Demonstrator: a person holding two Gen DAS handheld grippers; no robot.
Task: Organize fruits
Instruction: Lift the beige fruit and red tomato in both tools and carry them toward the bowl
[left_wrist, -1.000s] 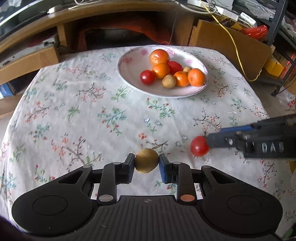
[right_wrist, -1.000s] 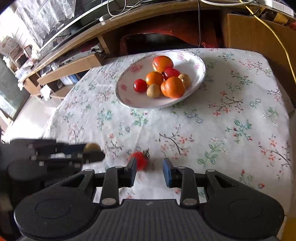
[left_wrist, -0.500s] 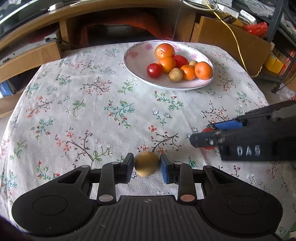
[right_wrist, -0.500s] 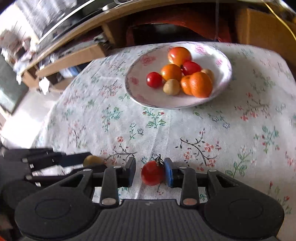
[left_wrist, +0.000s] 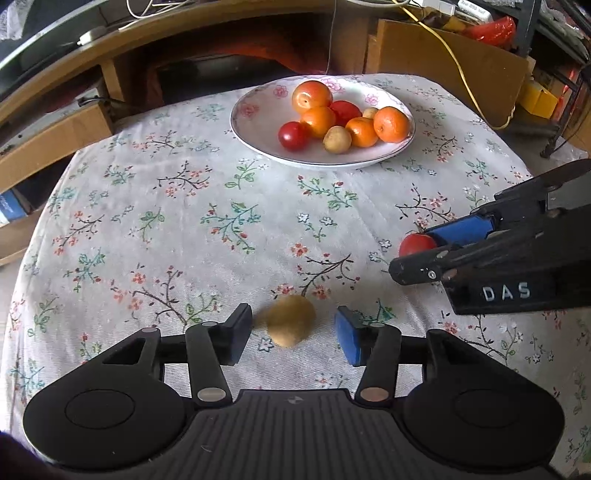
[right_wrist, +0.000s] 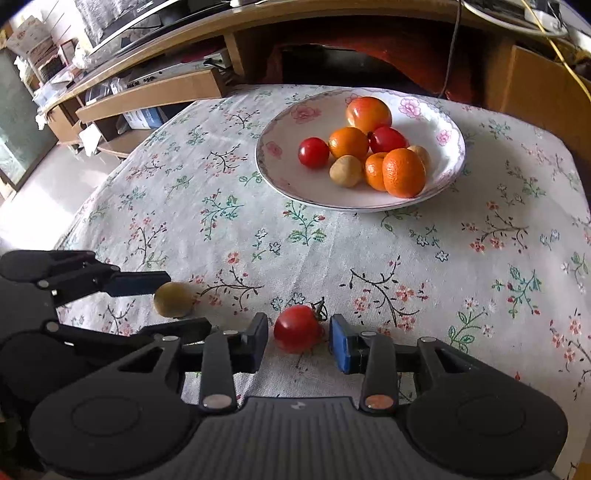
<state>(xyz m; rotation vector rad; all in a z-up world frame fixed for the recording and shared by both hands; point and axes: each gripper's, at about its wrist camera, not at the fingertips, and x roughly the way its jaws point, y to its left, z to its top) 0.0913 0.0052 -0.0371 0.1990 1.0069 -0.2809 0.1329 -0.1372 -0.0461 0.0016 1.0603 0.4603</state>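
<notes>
Left gripper (left_wrist: 291, 334): its jaws are being held wide apart, with clear gaps on both sides of the brown fruit (left_wrist: 290, 319) lying between them; nothing is being gripped.
Brown fruit: it is being seen blurred in the left wrist view, resting on the floral tablecloth (left_wrist: 184, 221) nearer the left finger than the right one.
Right gripper (right_wrist: 298, 341): its jaws are being held open around the red tomato (right_wrist: 298, 328), with a small gap on each side; nothing is being clamped.
Red tomato: it is being shown on the cloth with its green stem pointing up and to the right.
Left wrist view only: the right gripper (left_wrist: 417, 254) is being seen from the side, reaching in from the right edge, low over the cloth, with the red tomato (left_wrist: 416, 244) partly hidden behind its near finger.
Right wrist view only: the left gripper (right_wrist: 173, 299) is being seen entering from the left edge, fingers pointing right, with the brown fruit (right_wrist: 173, 299) sharp between them.
Plate (right_wrist: 280, 122): it is being seen well apart from both grippers, at the far side of the table, holding oranges, red tomatoes, a reddish apple and small brown fruits.
Pose: both grippers are being held low and roughly level, side by side, fingers pointed toward the plate (left_wrist: 255, 110).
</notes>
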